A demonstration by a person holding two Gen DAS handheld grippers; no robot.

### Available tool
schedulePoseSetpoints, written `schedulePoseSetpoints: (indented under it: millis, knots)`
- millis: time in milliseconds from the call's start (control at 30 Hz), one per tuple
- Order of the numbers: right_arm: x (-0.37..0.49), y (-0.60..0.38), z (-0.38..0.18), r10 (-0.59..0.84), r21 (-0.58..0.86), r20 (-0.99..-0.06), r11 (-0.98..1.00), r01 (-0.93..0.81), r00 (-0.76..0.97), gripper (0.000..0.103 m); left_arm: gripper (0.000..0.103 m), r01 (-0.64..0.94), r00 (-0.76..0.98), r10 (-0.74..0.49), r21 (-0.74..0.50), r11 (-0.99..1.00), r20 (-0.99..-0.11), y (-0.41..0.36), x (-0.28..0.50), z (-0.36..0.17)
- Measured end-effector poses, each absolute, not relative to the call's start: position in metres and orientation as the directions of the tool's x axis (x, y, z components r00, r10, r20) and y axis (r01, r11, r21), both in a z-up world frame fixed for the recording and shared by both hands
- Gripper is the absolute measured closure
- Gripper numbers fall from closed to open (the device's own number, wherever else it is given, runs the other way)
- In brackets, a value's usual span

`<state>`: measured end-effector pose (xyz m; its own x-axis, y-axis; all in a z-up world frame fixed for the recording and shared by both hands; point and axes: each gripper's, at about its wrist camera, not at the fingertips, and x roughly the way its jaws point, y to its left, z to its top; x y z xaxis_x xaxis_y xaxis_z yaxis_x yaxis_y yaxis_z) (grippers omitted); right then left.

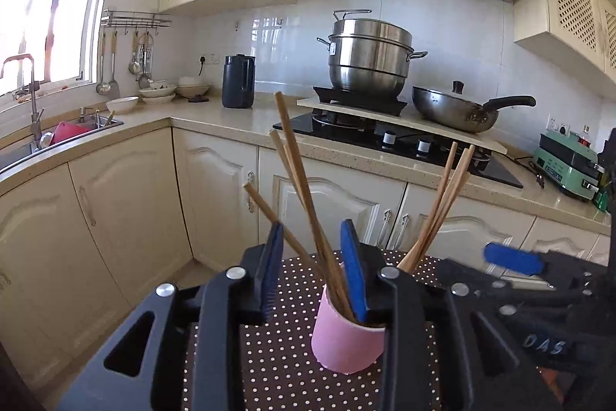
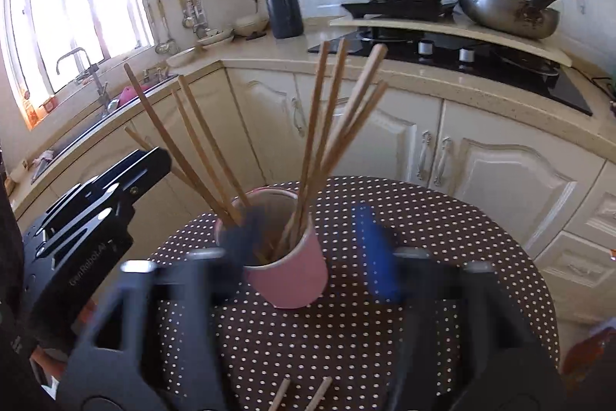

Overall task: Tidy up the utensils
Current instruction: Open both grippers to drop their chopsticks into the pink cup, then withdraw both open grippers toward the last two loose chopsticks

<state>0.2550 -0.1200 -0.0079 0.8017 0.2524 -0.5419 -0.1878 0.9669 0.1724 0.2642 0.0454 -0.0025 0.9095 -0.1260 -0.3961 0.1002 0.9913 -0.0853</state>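
Fingers of both grippers stand apart, empty: left gripper (image 1: 315,268), right gripper (image 2: 308,249). Tan wooden chopsticks (image 2: 319,141) fan from pink paper cup (image 2: 292,268), frame centre. Two loose chopsticks (image 2: 300,395), bottom edge; probably next pickup, needing a lower reach.

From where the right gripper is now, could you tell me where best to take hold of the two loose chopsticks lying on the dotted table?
Probably grip the loose chopsticks near their far ends, coming from above with jaws across the shafts. They lie flat on the dotted table, apart from the pink cup; the rest runs out of frame.
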Motion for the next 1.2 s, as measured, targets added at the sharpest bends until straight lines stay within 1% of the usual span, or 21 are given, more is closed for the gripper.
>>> schedulePoseSetpoints:
  millis: [67, 200, 367, 433, 500, 600, 667, 733, 833, 933, 1100, 1200]
  knots:
    - [0.249, -0.119, -0.005, 0.244, 0.152, -0.535, 0.970, -0.192, 0.809, 0.031, 0.068, 0.095, 0.909, -0.120, -0.082, 0.992, -0.399, 0.046, 0.258, -0.002]
    - [0.232, -0.124, 0.005, 0.254, 0.164, -0.521, 0.967, -0.196, 0.815, 0.031, 0.064, 0.092, 0.910, -0.122, -0.094, 0.991, -0.397, 0.045, 0.241, 0.001]
    - [0.207, -0.127, 0.013, 0.244, 0.158, -0.516, 0.969, -0.188, 0.821, 0.031, 0.055, 0.087, 0.917, -0.114, -0.088, 0.992, -0.382, 0.042, 0.214, 0.005]
    - [0.200, -0.129, 0.014, 0.245, 0.161, -0.518, 0.969, -0.187, 0.820, 0.031, 0.055, 0.092, 0.915, -0.121, -0.094, 0.991, -0.385, 0.041, 0.205, 0.007]
    - [0.189, -0.131, 0.014, 0.241, 0.169, -0.518, 0.969, -0.177, 0.821, 0.029, 0.055, 0.095, 0.915, -0.121, -0.084, 0.992, -0.386, 0.038, 0.195, 0.008]
    - [0.173, -0.137, 0.013, 0.228, 0.183, -0.518, 0.971, -0.154, 0.824, 0.023, 0.054, 0.096, 0.913, -0.118, -0.077, 0.992, -0.390, 0.034, 0.182, 0.010]
    - [0.163, -0.139, 0.010, 0.218, 0.180, -0.523, 0.973, -0.144, 0.824, 0.018, 0.053, 0.094, 0.913, -0.118, -0.080, 0.992, -0.392, 0.033, 0.171, 0.008]
    - [0.153, -0.142, 0.006, 0.221, 0.189, -0.529, 0.972, -0.140, 0.819, 0.015, 0.052, 0.088, 0.912, -0.110, -0.073, 0.993, -0.396, 0.031, 0.161, 0.006]
    - [0.142, -0.144, -0.001, 0.234, 0.195, -0.549, 0.969, -0.149, 0.802, 0.013, 0.050, 0.081, 0.908, -0.100, -0.062, 0.995, -0.407, 0.026, 0.149, 0.001]
    - [0.135, -0.143, -0.011, 0.202, 0.165, -0.577, 0.978, -0.130, 0.791, 0.011, 0.048, 0.084, 0.900, -0.104, -0.065, 0.994, -0.424, 0.023, 0.138, -0.007]
    - [0.134, -0.141, -0.038, 0.160, 0.120, -0.642, 0.987, -0.109, 0.750, 0.010, 0.047, 0.063, 0.876, -0.080, -0.051, 0.997, -0.476, 0.020, 0.131, -0.025]
    - [0.137, -0.139, -0.055, 0.153, 0.121, -0.678, 0.988, -0.095, 0.719, 0.010, 0.047, 0.060, 0.846, -0.087, -0.069, 0.996, -0.527, 0.022, 0.132, -0.041]
